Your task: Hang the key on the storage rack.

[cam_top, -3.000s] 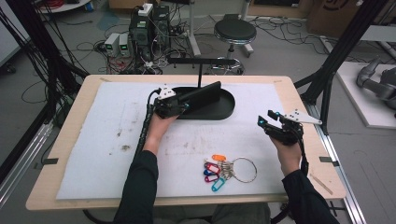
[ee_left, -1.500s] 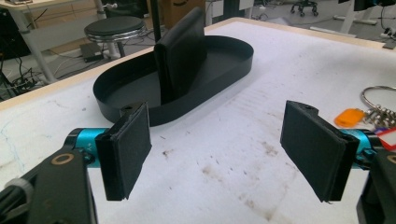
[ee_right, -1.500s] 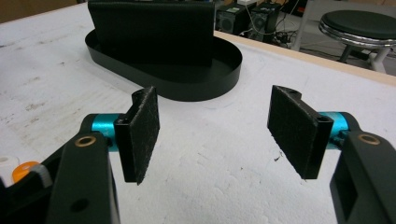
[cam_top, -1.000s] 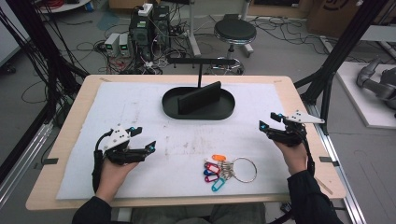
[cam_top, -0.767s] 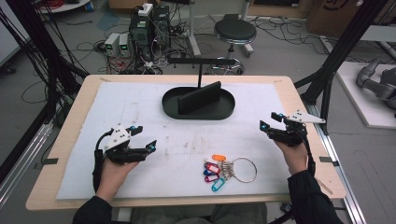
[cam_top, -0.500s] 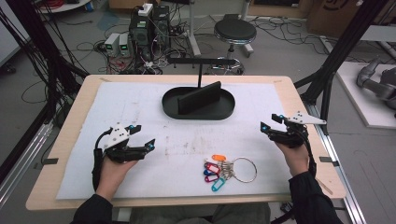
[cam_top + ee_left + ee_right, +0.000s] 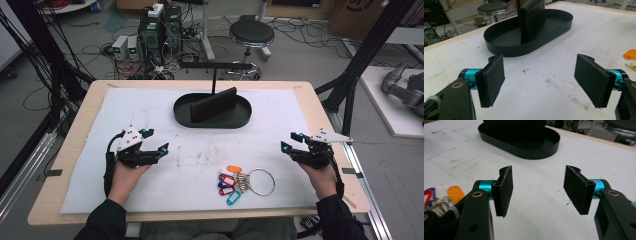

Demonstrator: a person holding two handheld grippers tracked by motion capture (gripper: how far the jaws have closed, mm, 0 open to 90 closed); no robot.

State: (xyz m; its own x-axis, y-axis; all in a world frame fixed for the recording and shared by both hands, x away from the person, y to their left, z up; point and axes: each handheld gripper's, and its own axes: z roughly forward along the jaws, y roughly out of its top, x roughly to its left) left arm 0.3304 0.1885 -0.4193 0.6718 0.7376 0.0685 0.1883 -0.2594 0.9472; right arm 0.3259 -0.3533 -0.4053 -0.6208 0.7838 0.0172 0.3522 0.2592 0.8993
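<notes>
A black oval tray [image 7: 242,119] with an upright black slab [image 7: 214,105] in it stands at the middle back of the white mat. A steel key ring [image 7: 261,181] with several coloured tags [image 7: 227,182] lies near the front. My left gripper [image 7: 155,140] rests open at the front left, pointing toward the tray [image 7: 506,51]; nothing is between its pads [image 7: 492,80]. My right gripper [image 7: 292,141] stands open at the front right, right of the key ring. Its jaws have just been closing a little, and nothing sits between them [image 7: 540,190].
A black T-shaped bar stand [image 7: 215,65] rises behind the tray. In the right gripper view an orange tag [image 7: 456,192] lies to the left of the jaws. Bare mat [image 7: 200,150] lies between the two grippers. Stool, cables and electronics stand beyond the table.
Three seconds ago my left gripper was at the black tray; it has come back to the front left of the mat. Over the last second both hands stay put.
</notes>
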